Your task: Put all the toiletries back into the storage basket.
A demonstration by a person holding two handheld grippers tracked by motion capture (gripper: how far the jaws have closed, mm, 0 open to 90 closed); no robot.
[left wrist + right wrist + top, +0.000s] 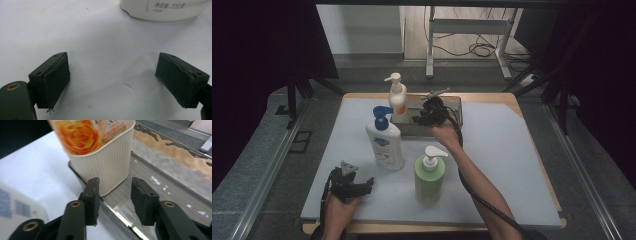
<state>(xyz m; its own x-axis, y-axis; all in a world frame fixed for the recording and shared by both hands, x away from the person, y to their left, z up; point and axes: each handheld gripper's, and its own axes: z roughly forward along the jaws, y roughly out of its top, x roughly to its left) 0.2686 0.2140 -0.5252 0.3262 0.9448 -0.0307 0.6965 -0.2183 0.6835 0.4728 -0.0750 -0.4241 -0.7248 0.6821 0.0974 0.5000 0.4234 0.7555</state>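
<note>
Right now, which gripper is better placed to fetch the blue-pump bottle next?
Left, probably. The left gripper rests open on the mat beside the blue-pump bottle; the right gripper is at the metal tray.

Both tools are matte black: left tool (346, 184) wears a grey triangular plate; brass rivets, right tool (113, 201), thick black cable
</note>
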